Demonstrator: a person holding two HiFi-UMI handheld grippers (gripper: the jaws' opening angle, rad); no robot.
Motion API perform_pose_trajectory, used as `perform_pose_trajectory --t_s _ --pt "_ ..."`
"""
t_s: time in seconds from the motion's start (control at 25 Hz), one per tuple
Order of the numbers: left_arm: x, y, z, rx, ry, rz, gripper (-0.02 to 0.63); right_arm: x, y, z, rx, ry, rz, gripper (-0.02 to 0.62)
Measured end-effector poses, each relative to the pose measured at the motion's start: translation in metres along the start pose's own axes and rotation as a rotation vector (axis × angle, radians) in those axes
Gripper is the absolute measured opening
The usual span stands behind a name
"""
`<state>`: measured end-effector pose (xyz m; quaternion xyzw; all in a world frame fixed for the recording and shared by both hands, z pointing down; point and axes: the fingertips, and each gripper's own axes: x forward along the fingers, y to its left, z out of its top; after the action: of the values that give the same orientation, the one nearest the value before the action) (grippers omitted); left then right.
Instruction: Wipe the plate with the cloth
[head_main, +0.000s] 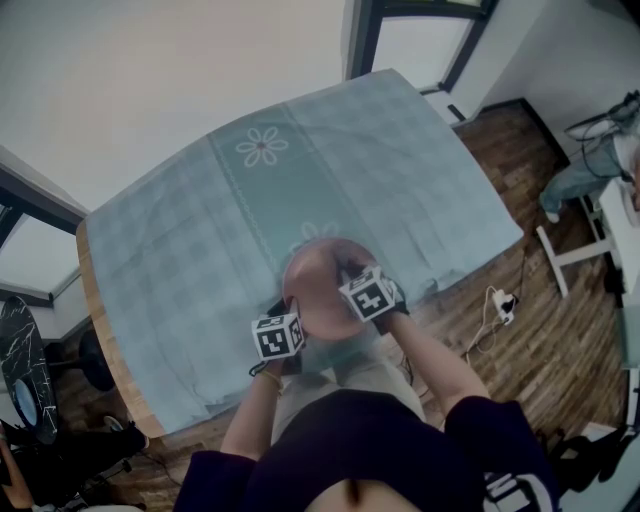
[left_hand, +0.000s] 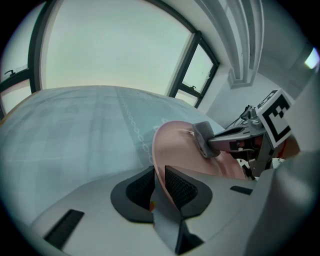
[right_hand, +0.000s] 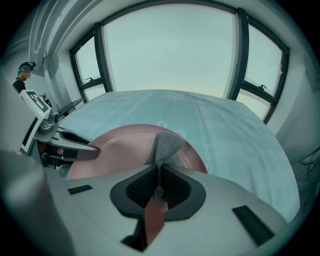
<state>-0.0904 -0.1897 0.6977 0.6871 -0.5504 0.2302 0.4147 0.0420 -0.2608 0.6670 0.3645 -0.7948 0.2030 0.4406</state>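
Note:
A pink plate (head_main: 318, 283) is held tilted above the near edge of the table. My left gripper (left_hand: 159, 185) is shut on the plate's (left_hand: 172, 145) near rim, which stands edge-on between the pads. My right gripper (right_hand: 158, 184) is shut on a grey mesh cloth (right_hand: 165, 145), whose bunched end presses on the plate's (right_hand: 120, 150) face. From the left gripper view the cloth (left_hand: 204, 137) sits against the upper part of the plate, with the right gripper's fingers (left_hand: 235, 137) behind it. In the head view both grippers, left (head_main: 282, 312) and right (head_main: 352, 272), flank the plate.
A pale blue checked tablecloth (head_main: 300, 190) with a flower print covers the table (head_main: 100, 330). Wooden floor with a power strip (head_main: 500, 300) lies to the right. Windows stand beyond the table's far side. A person's arms and dark top fill the bottom of the head view.

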Motion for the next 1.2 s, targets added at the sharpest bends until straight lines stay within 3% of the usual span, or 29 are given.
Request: perform_pose_trajectory --t_s 0.4,0.56,0.8,1.2 --pt "0.0 0.001 0.0 -0.001 -0.008 -0.002 0.075 0.011 -0.007 -0.019 -0.033 0.091 -0.053 0.032" --pt "0.0 0.0 0.0 -0.002 -0.011 -0.005 0.075 0.011 0.004 -0.01 -0.095 0.068 -0.029 0.032" --pt "-0.001 0.0 -0.001 -0.002 -0.013 -0.004 0.075 0.01 0.017 -0.025 -0.039 0.102 0.003 0.032" --pt "-0.001 0.0 -0.001 -0.004 -0.019 -0.01 0.075 0.0 0.055 -0.029 -0.097 0.076 0.067 0.032"
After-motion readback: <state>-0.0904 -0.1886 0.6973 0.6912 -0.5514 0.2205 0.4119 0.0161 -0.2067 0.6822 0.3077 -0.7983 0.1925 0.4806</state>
